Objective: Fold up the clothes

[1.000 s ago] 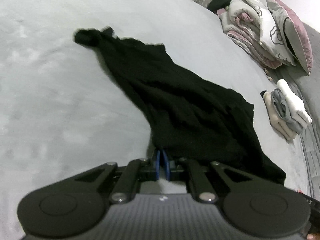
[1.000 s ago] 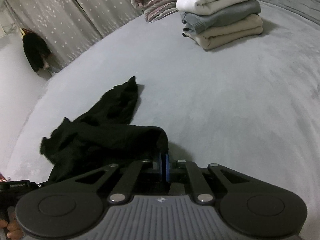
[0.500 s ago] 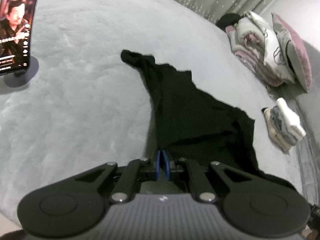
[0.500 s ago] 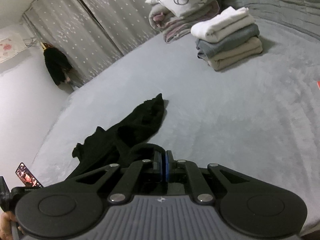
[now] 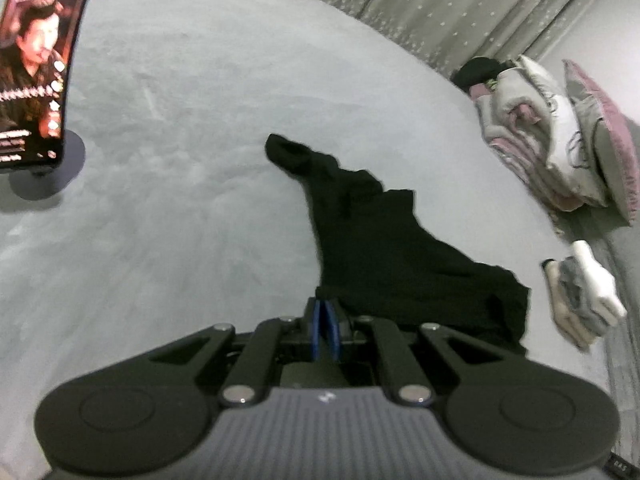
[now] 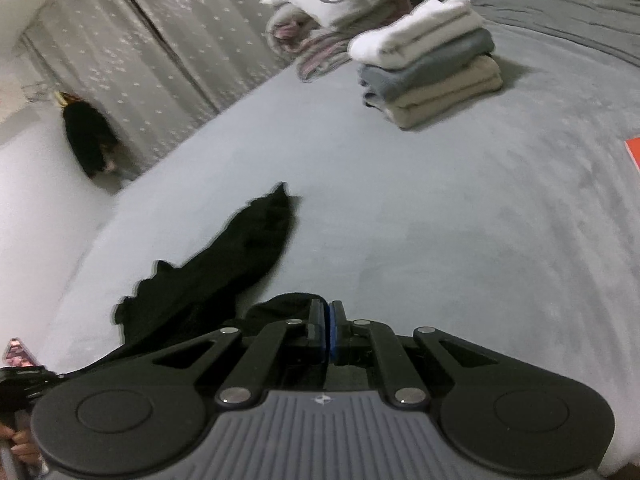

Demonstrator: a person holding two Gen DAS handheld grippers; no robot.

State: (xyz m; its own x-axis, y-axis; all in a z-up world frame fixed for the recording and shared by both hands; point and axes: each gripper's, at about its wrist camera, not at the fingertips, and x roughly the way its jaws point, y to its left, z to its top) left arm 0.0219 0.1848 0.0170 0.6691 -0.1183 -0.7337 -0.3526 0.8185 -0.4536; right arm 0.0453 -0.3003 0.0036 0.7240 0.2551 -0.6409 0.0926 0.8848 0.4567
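Note:
A black garment [image 5: 384,248] lies stretched over the grey bed [image 5: 168,232], its narrow end pointing away. My left gripper [image 5: 325,312] is shut on its near edge. In the right wrist view the same black garment [image 6: 236,264] trails off to the left, and my right gripper [image 6: 329,320] is shut on another part of its edge. Both grippers hold the cloth lifted a little above the bed.
A stack of folded clothes [image 6: 432,72] sits far right on the bed, also in the left wrist view [image 5: 580,292]. Pillows and a rolled quilt [image 5: 552,136] lie behind it. A phone on a stand [image 5: 36,72] stands at the left. Curtains [image 6: 152,52] hang behind the bed.
Both grippers have pulled back and up with the garment, which has slid toward me and stretched out. The phone on its stand has come into the left view.

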